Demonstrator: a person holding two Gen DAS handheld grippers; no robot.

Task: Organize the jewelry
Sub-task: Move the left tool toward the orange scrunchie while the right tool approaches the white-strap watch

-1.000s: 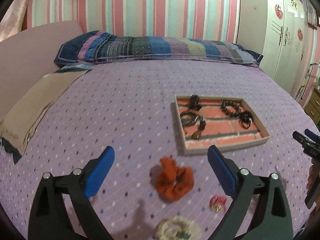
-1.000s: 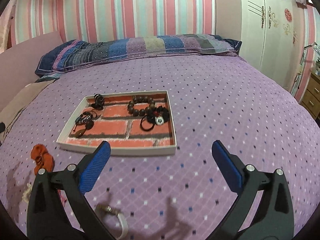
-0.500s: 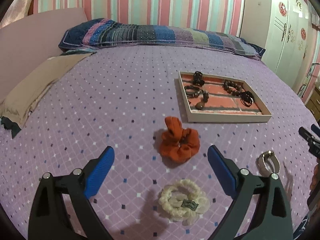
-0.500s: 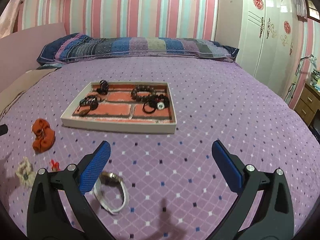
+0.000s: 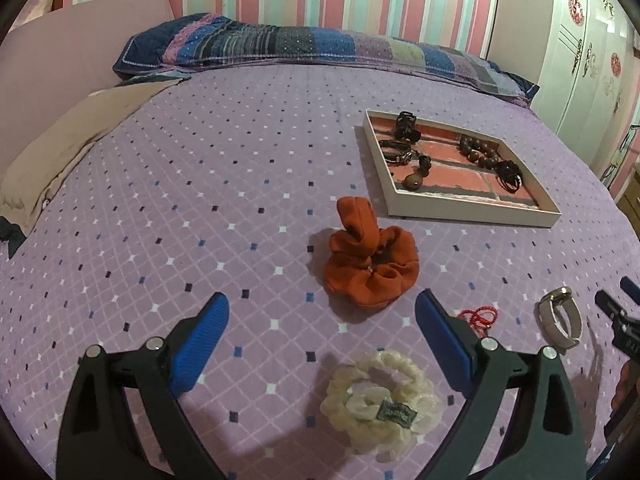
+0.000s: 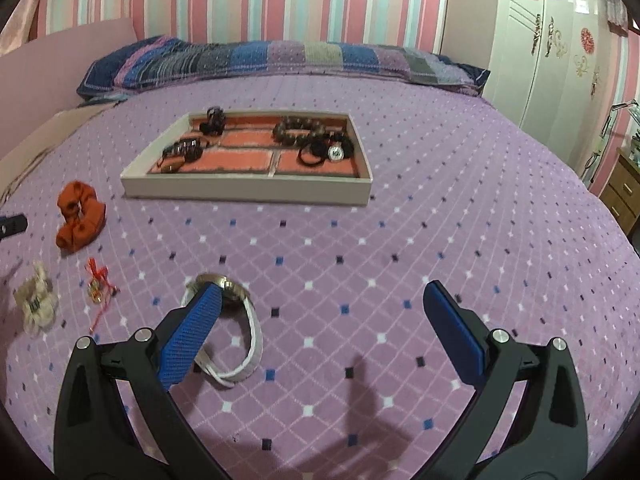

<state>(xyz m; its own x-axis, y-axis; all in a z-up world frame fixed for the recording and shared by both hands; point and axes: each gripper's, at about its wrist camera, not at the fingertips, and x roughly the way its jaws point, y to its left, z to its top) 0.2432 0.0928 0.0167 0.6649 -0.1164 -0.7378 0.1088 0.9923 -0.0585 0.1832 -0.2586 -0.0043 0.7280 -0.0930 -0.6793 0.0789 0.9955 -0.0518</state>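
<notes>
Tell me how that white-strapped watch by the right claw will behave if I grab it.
The watch stands on edge as a closed loop, so a nudge would likely tip it flat. The strap looks thin and bendy, so it may squash between the pads. The metal face probably carries the weight, so it may swing downward.

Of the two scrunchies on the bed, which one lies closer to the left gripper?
The cream scrunchie, lying just ahead between the open left gripper fingers; the orange scrunchie sits farther off, toward the tray.
</notes>
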